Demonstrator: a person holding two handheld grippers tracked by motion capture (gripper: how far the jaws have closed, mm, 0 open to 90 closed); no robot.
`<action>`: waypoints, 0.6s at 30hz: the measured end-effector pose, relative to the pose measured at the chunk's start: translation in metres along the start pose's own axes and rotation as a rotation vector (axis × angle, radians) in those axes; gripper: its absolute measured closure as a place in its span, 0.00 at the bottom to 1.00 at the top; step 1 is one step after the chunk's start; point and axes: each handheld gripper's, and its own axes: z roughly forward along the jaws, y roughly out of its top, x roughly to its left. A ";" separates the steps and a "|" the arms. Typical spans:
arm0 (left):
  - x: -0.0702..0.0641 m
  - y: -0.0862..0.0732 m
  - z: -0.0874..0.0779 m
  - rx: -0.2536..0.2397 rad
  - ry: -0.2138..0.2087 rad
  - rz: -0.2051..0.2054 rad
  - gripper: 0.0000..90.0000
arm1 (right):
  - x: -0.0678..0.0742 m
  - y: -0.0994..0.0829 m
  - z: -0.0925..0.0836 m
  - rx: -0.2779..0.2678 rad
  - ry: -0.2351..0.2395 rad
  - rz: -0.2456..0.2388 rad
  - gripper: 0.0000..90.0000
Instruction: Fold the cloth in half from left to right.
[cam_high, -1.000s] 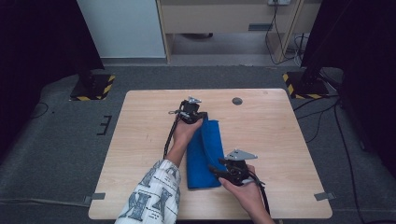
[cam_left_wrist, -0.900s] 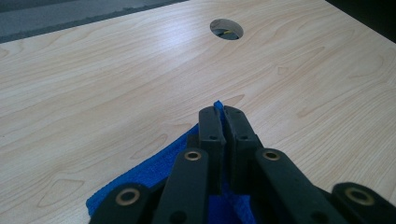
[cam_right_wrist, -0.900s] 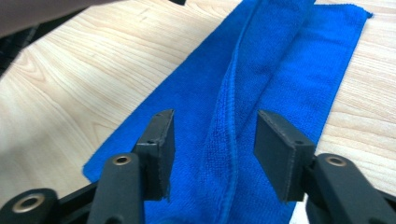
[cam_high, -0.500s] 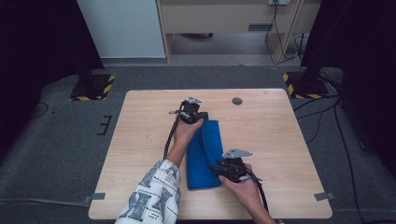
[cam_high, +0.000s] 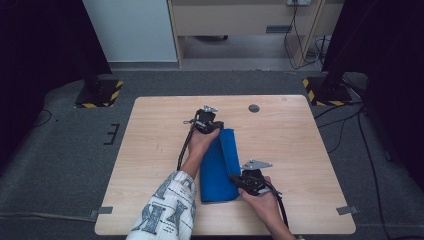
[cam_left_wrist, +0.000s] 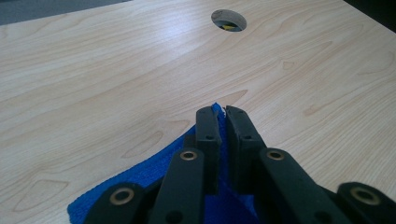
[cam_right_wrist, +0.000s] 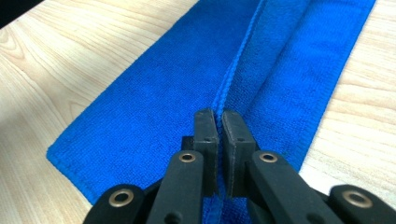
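Gripping one blue towel (cam_high: 220, 167) are two grippers, left (cam_high: 216, 128) and right (cam_high: 236, 179).

Blue towel (cam_high: 220, 167): microfibre, folded lengthwise into a long narrow strip, lying flat on the wooden table (cam_high: 310, 150), running from near the front edge toward the middle. The stitched hem (cam_right_wrist: 243, 60) of the top layer runs along its length, slightly off centre. Far corner is pinched and slightly lifted; the near end's hem is pinched too. Cloth mostly smooth, no bunching.
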 end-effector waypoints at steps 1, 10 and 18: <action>0.000 0.000 0.001 0.003 0.001 0.002 0.93 | 0.000 0.000 0.000 0.000 -0.002 -0.001 0.95; 0.005 -0.003 0.008 0.012 0.015 -0.010 0.94 | 0.001 0.002 0.004 -0.002 0.012 0.000 0.95; 0.003 -0.006 0.014 0.011 -0.040 -0.027 0.81 | -0.001 0.001 0.004 -0.005 -0.016 0.011 0.81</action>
